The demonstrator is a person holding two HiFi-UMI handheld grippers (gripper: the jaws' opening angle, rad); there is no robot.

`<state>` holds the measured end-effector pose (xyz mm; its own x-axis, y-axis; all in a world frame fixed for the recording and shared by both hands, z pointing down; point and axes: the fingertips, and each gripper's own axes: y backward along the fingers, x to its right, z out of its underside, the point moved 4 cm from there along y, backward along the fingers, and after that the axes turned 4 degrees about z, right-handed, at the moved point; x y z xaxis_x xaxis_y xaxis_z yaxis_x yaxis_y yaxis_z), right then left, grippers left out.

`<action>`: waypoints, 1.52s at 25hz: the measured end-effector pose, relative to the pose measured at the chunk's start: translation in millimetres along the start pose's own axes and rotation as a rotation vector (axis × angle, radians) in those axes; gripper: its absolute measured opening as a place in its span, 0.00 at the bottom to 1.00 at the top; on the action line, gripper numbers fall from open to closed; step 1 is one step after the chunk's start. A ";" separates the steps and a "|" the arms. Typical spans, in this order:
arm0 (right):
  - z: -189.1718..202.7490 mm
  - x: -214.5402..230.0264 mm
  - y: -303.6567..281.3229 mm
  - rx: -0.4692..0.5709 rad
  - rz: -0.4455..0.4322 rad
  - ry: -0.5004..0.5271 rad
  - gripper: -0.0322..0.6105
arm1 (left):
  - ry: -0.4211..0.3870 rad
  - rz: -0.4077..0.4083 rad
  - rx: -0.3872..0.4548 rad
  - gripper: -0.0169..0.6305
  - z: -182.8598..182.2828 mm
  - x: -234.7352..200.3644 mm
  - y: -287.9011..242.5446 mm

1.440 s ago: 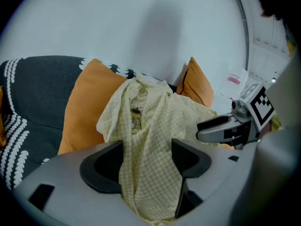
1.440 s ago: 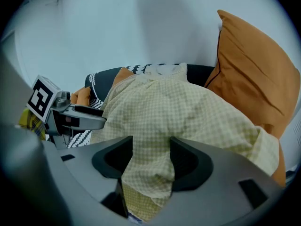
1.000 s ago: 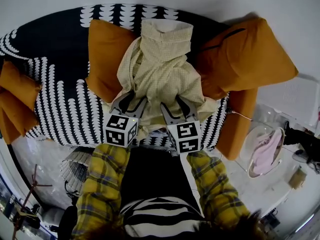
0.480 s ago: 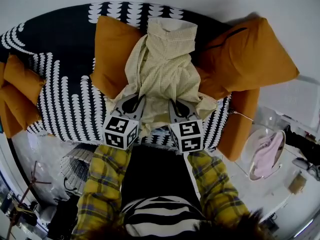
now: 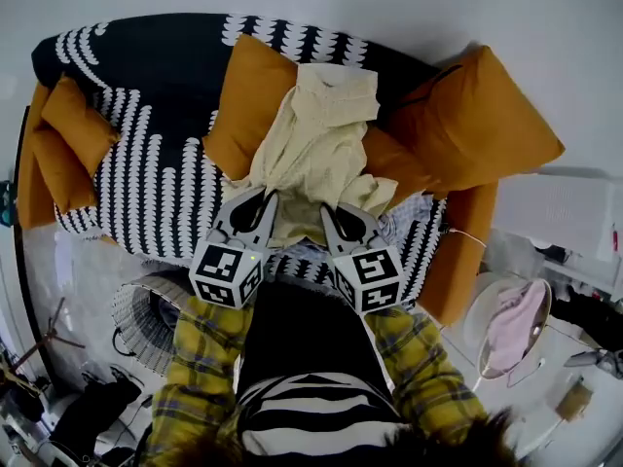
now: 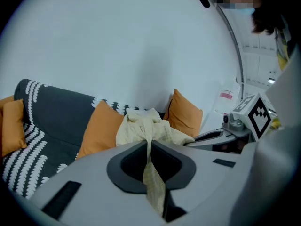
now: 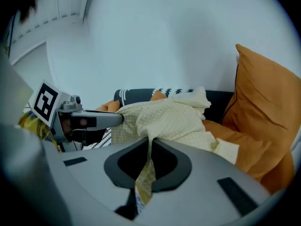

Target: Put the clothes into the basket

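Your left gripper [image 5: 261, 198] and right gripper [image 5: 329, 212] both pinch the cream shirt [image 5: 316, 144], which stretches lengthwise away from the basket [image 5: 128, 309]. The basket sits nearest your left gripper.

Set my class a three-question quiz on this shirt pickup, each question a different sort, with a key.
1. True or false: the left gripper and the right gripper are both shut on the shirt.
2. What flanks the shirt? A. orange cushions B. towels C. boxes
3. Fill in: the shirt rests on the ___, not in the basket.
Key: 1 true; 2 A; 3 sofa.
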<state>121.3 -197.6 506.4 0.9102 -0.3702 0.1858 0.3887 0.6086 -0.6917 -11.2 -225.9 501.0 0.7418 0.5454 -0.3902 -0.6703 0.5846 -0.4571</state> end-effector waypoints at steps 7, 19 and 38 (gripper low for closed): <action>-34.0 -42.8 43.4 0.130 -0.121 0.070 0.10 | 0.041 -0.150 0.174 0.08 -19.0 14.0 88.8; -60.2 -176.6 71.4 0.201 -0.454 0.288 0.10 | 0.070 -0.499 0.361 0.08 -8.0 25.5 255.5; -16.0 -455.0 65.9 0.113 -0.972 0.620 0.10 | 0.233 -1.027 0.550 0.08 91.8 -6.7 513.1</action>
<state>-269.5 -0.2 365.1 0.0059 -0.9778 0.2096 0.9250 -0.0743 -0.3727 -362.1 125.5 342.5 0.8852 -0.4184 -0.2034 0.3637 0.8950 -0.2582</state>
